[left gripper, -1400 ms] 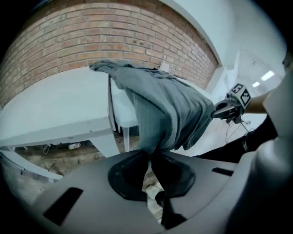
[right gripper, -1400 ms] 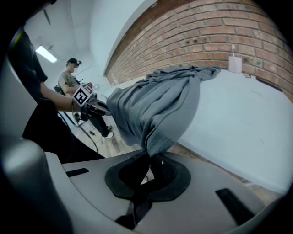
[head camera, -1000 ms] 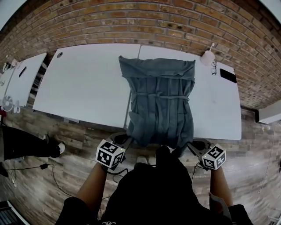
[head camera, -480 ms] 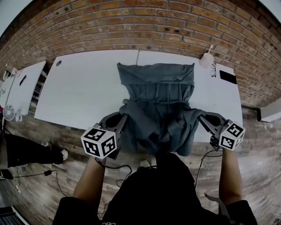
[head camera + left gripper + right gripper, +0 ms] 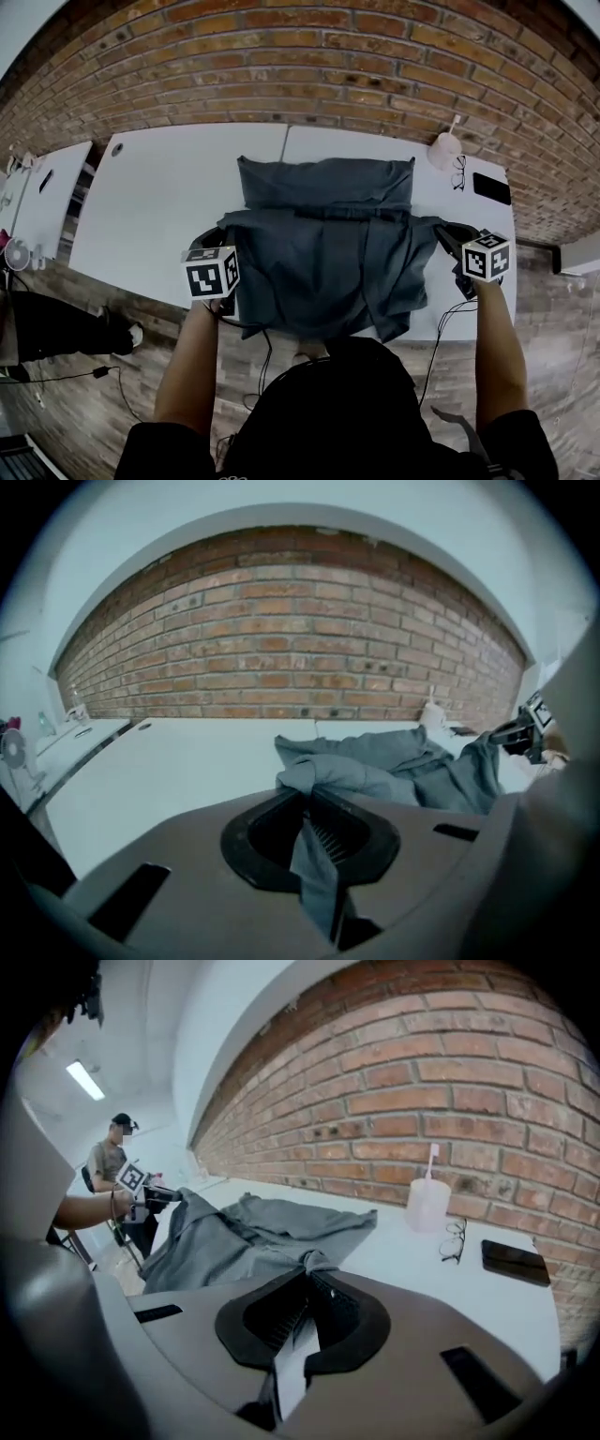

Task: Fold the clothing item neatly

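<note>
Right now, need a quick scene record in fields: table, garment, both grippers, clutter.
table: white, against a brick wall
clothing item: grey-blue, lying across the table, creased, side corners pulled apart
left gripper: shut on its left corner
right gripper: shut on its right corner
clutter: pale cup, glasses, dark phone, at the table's right end, off the cloth

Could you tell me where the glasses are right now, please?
In the head view, the glasses lie far right on the table, between the cup and the phone.
</note>
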A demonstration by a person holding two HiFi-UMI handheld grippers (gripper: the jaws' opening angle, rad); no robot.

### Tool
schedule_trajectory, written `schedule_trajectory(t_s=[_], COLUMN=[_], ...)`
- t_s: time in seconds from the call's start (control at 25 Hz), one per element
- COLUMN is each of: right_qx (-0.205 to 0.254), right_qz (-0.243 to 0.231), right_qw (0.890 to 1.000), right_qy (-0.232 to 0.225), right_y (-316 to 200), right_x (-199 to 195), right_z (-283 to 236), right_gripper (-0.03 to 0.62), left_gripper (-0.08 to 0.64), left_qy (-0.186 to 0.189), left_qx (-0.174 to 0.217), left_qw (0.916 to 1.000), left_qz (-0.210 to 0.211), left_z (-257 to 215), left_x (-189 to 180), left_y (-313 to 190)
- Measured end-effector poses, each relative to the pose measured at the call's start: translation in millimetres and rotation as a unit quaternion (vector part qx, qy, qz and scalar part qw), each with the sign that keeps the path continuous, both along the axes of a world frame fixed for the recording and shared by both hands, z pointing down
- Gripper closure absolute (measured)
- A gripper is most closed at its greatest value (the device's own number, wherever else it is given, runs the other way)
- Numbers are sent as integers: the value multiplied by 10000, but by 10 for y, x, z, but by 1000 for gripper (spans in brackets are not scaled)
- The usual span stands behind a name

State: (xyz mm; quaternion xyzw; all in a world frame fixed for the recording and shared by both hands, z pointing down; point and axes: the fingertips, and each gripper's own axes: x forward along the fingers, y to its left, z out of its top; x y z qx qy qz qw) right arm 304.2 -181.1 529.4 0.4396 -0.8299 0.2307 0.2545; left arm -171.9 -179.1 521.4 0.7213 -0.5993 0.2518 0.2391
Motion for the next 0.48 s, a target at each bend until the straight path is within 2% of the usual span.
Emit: schedule_trajectory(t_s=[0.12,0.2,0.24,0.32,0.4,0.48], right_qx=[-373,-484,-521,-533,-463,-430], right_qz=[222,219,192,189,267,263], right_qw=[9989,9985,9984,9984,9986,9987], right_qy=[155,129,110,87,58,-12], right_y=[-8,40,79,177,306,513], right_x=[187,214,217,247,283,232], right_z=[371,498,530,528,461,407], right_gripper=[580,576,565,453,403,397], left_gripper=[537,537,488,329,286,278], left_qy=[-207,-150,-69,110,184,208], left_qx=[-584,-714,-702,-660,-647,-638], left_qw=[9978,9971,9974,9977,9977,9977], left_qz=[-222,-193,-151,-79,-65,-25], left_z=[511,680,710,710,666,606], left_x=[-126,-160,-171,-209,-294,-368], left_y=[34,91,117,178,265,395])
